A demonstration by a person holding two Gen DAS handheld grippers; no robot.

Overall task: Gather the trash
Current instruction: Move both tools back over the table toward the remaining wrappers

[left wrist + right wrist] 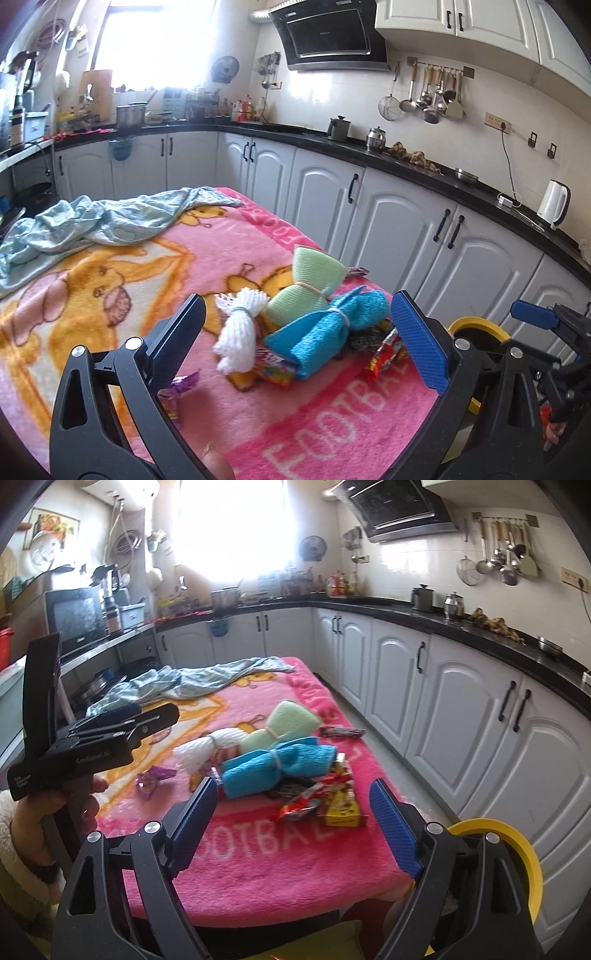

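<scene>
wrappers (317,805): heap at 12 o'clock, just ahead of right tongs (291,812), nearer than left tongs (299,332)
tongs: both wide, holding nothing
bin (517,849): 3 o'clock

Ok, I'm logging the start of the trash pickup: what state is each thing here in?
Left gripper: jaws open, empty.
Right gripper: jaws open, empty.
Blue towel: rolled, tied with a band.
Green cloth: bunched, tied at the middle.
White mesh bundle: tied.
Red snack wrapper: crumpled, on the blanket.
Purple wrapper: crumpled.
Yellow bin: open-topped, beside the table.
</scene>
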